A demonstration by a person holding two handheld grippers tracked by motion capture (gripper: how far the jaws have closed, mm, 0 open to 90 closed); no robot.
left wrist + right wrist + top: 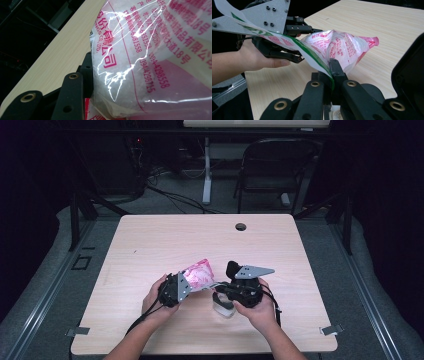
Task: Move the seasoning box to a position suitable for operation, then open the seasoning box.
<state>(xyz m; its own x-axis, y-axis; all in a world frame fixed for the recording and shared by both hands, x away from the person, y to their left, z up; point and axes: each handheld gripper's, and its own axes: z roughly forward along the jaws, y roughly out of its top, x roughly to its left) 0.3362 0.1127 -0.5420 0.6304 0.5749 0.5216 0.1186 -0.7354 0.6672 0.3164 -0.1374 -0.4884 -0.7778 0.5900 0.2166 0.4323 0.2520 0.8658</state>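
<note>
High view first: a pink-printed bag (199, 272) is held up over the table (150, 240), a little nearer the person than mid-table, between two grippers. The left gripper (186, 282) is clamped on the bag's lower left end; the right gripper (220, 287) is met by a thin strip running from the bag's bottom. Below the right gripper a small clear container (223, 306) is seen on the wood, its contents too small to tell.

Left gripper view: the bag (155, 57) is pressed close against the lens, white grains visible through the film. A black jaw is seen hard against the bag's left flank, so the left gripper (87, 100) is judged half-closed around the bulging body.

Right gripper view: the two jaws of the right gripper (331, 72) are pinched fully together on a white-and-green strip (294, 45) at the bag's edge, with the bag (339, 47) puffed up behind and the left gripper (307, 43) holding its far side.

The step in hand is judged to be opening the bag by tearing. A steady pull apart is called for next, the bag kept upright so nothing is spilled, then tipped toward the container.
</note>
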